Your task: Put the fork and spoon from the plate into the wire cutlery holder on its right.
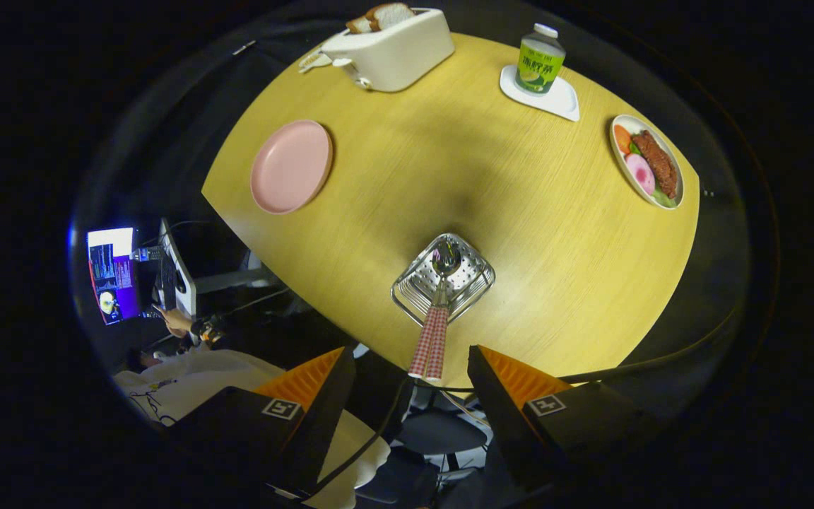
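With the hand-held gripper [412, 367] spread open and empty above the yellow wooden tabletop [534, 212], both check-handled utensils [432, 339] stand in the square wire cutlery holder [442, 279], the pink round plate [291, 166] bare; you should draw straight back, clear of the handles.

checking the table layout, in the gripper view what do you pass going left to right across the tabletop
pink plate → toaster → wire cutlery holder with the fork and spoon in it → green bottle → plate of food. The gripper is open, fingers apart.
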Motion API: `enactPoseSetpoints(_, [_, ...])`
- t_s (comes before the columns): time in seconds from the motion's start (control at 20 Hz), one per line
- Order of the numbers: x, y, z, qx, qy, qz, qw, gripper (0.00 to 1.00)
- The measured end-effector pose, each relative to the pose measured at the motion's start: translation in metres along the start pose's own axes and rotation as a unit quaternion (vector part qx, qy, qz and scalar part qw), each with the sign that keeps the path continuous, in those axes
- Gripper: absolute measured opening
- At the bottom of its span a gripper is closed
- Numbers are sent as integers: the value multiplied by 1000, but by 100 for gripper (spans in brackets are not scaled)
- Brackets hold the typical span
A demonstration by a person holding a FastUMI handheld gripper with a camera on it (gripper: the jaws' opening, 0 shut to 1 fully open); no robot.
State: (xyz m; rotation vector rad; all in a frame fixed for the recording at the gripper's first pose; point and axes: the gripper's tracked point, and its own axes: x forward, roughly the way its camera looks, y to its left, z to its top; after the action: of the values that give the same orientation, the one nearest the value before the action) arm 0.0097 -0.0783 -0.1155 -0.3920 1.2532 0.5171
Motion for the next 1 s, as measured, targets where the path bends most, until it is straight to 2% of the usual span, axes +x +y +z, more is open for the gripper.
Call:
enactPoseSetpoints(0.2, [-36,22,6,10,-122,-6,992,99])
enactPoseSetpoints(0.4, [-74,41,9,49,-227,-17,972,99])
enactPoseSetpoints(0.6, [-107,44,29,88,-343,-49,934,99])
enactPoseSetpoints(0.75, [-138,56,49,118,-428,-66,894,99])
enactPoseSetpoints(0.9, [-161,72,66,117,-491,-84,859,99])
enactPoseSetpoints(1.0, [-175,85,77,117,-521,-87,841,99])
